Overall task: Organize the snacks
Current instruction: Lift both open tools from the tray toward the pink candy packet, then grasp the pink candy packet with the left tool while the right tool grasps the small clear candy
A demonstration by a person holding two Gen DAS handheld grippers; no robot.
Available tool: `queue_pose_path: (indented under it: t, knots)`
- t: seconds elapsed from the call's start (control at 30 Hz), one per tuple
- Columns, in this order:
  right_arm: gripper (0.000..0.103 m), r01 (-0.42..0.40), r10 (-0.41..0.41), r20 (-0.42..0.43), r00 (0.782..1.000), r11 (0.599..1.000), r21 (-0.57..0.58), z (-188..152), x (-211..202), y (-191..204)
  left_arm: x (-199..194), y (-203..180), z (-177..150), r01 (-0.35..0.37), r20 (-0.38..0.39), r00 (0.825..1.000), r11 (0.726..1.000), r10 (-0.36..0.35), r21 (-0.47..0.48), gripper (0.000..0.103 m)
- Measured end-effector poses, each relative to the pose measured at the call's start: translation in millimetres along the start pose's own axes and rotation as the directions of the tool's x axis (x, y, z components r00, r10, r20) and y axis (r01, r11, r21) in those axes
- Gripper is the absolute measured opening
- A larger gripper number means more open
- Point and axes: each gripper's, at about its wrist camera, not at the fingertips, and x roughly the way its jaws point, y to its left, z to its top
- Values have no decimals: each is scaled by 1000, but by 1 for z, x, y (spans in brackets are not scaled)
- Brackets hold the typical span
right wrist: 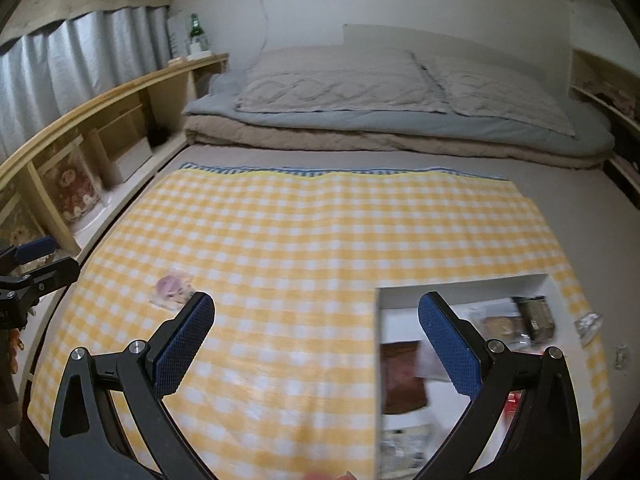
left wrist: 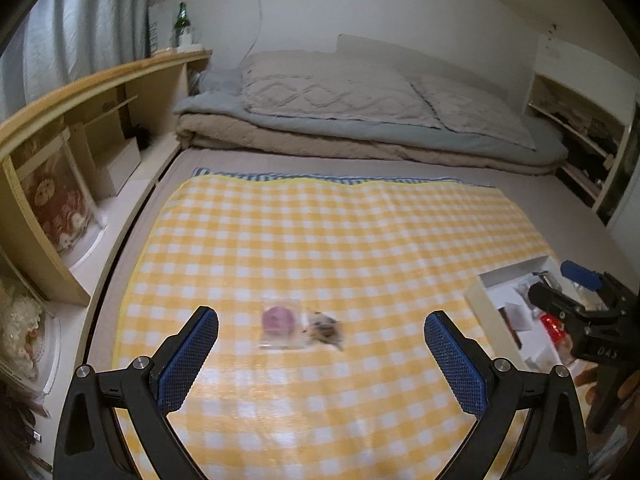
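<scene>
Snacks left to sort lie on the yellow checked cloth (left wrist: pixel 320 240) spread over the bed. In the left wrist view, a clear packet with a pink sweet (left wrist: pixel 279 325) lies touching a brown snack (left wrist: pixel 326 330), both straight ahead of the left hand-held gripper (left wrist: pixel 321 354), which is spread wide and holds nothing. The white box (left wrist: pixel 486 300) sits off to the right with several packets already inside, and the right hand-held gripper (left wrist: pixel 576 292) hangs over it. This view is blurred, so the packet edges are hard to read.

In the right wrist view, the right hand-held gripper (right wrist: pixel 316 334) is also spread and empty, one finger over the box (right wrist: pixel 378 320) and the other over bare cloth. Brown and dark packets (right wrist: pixel 402 376) lie in the box compartments; a small wrapper (right wrist: pixel 587 326) rests on the cloth just outside its right wall. The pink packet (right wrist: pixel 173 286) shows far left, near the left hand-held gripper.

The step in hand looks like the left pick of the pink packet. To do it well, come down centred on it alone, clear of the brown snack it touches, press lightly into the soft bedding, and pinch the flat film by an edge so it does not slide or drag the cloth.
</scene>
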Motion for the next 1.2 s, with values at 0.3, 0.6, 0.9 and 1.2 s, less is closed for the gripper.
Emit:
queue_pose_path:
  t: [0.3, 0.6, 0.9, 1.2]
  knots:
    - [103, -151, 150, -30, 988, 988, -34, -15, 61, 59, 50, 48, 10, 6, -83, 996, 999, -9, -34, 103]
    - [82, -315, 293, -123, 948, 915, -253, -35, 139, 100, 146, 75, 27, 101, -269, 954, 985, -136, -140, 87]
    - [60, -455, 373, -273, 887, 810, -370, -40, 201, 127, 217, 102, 40, 89, -351, 922, 972, -162, -216, 78]
    - [29, -461, 378, -278, 883, 812, -358, -49, 212, 125, 259, 85, 51, 25, -389, 917, 985, -92, -173, 74]
